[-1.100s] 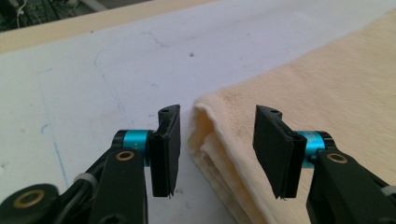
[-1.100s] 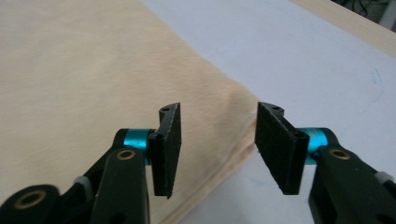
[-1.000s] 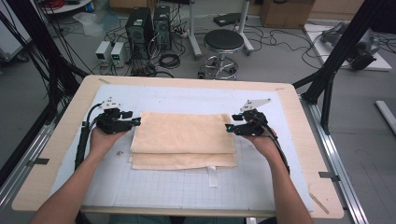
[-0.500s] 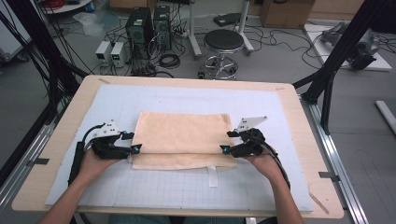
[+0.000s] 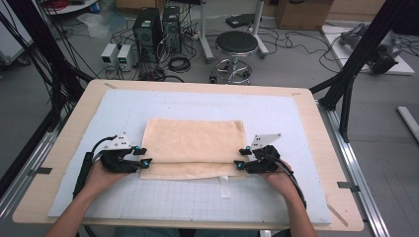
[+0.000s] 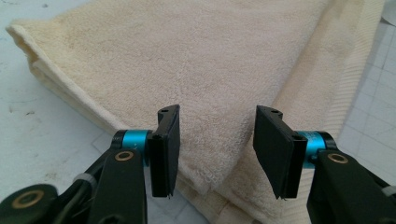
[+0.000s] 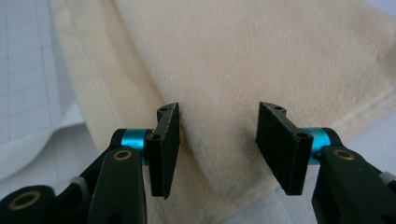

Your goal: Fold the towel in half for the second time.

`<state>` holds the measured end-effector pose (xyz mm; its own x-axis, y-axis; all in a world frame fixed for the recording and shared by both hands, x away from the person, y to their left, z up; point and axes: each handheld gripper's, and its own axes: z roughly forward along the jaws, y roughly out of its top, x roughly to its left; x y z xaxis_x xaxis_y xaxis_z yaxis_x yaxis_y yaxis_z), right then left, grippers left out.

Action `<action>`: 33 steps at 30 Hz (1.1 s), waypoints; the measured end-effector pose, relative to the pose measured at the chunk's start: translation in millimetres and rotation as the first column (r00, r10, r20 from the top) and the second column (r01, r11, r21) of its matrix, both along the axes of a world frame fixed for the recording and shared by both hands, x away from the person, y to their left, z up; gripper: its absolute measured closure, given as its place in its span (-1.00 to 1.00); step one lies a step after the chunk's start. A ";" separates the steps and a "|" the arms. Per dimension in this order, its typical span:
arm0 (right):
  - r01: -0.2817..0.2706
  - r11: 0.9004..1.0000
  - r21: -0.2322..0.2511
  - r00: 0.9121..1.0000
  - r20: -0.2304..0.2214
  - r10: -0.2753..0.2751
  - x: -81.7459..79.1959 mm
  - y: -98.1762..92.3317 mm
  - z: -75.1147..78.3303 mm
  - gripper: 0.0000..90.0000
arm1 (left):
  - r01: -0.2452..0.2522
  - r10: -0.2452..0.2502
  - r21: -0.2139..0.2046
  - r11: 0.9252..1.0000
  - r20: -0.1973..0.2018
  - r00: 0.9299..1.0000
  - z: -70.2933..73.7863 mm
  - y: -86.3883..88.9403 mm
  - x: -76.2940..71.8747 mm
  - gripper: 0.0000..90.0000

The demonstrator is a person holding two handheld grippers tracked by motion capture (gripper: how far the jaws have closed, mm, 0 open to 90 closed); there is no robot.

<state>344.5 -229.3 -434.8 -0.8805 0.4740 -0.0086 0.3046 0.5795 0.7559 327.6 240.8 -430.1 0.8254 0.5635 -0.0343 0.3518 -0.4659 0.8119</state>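
Folded cream towel (image 5: 193, 148) on gridded mat (image 5: 197, 202), left gripper (image 5: 144, 157) and right gripper (image 5: 239, 159) at its near corners, jaws just closing, parted, gripping nothing.

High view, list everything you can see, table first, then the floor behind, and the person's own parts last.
towel: one, cream, folded, middle of the mat
mat: one, pale blue-white with a grid, covering the table
table: one, light wood, foreground
tag: one, white, on the mat at the towel's near edge
stool: one, black round seat, floor behind the table
computer towers: two, black, floor at back left
boxes: two, white, beside the towers
left gripper: one, black, jaws open at the towel's left edge
right gripper: one, black, jaws open at the towel's right edge
hands: two, behind the grippers
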 end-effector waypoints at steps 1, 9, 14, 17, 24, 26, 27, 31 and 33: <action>0.007 1.000 0.008 1.000 0.008 -0.007 -1.3 -1.7 -0.3 0.15 | 0.000 0.000 -0.001 1.000 0.000 1.000 -0.3 -0.2 -0.1 0.12; 0.049 0.999 0.010 0.999 0.013 -0.049 -2.5 -2.5 -2.9 0.36 | 0.013 -0.013 -0.012 1.000 -0.017 1.000 -0.4 1.9 -0.7 -0.08; 0.059 0.998 0.010 0.998 0.022 -0.059 -2.7 -3.0 -2.6 0.46 | -0.013 0.011 0.069 0.998 0.030 0.999 -1.9 -0.6 -1.9 0.31; 0.057 0.998 0.010 0.998 0.032 -0.058 -2.3 -3.4 -1.8 0.61 | -0.012 0.008 0.088 0.996 0.044 0.999 -1.1 -1.0 -2.7 0.54; 0.053 0.998 0.036 0.999 0.010 -0.053 -0.9 -4.6 0.9 0.83 | -0.045 0.041 0.056 0.997 0.068 0.997 4.5 3.7 -3.0 0.80; 0.043 0.998 0.042 0.999 0.017 -0.043 -1.3 -4.5 6.5 0.85 | -0.060 0.057 0.040 0.997 0.082 0.995 8.1 5.0 -4.2 0.81; 0.041 0.998 0.053 0.999 0.024 -0.042 -1.3 -5.0 9.9 0.85 | -0.064 0.062 0.029 0.998 0.088 0.994 10.0 5.2 -4.8 0.82; 0.039 0.996 0.079 0.998 0.040 -0.042 -4.1 -5.9 23.1 0.85 | -0.068 0.066 0.012 0.998 0.105 0.992 17.2 7.4 -8.2 0.83; 0.024 0.996 0.082 0.998 0.049 -0.028 -8.3 -5.7 28.6 0.85 | -0.066 0.065 0.003 0.998 0.118 0.991 21.3 10.0 -11.6 0.83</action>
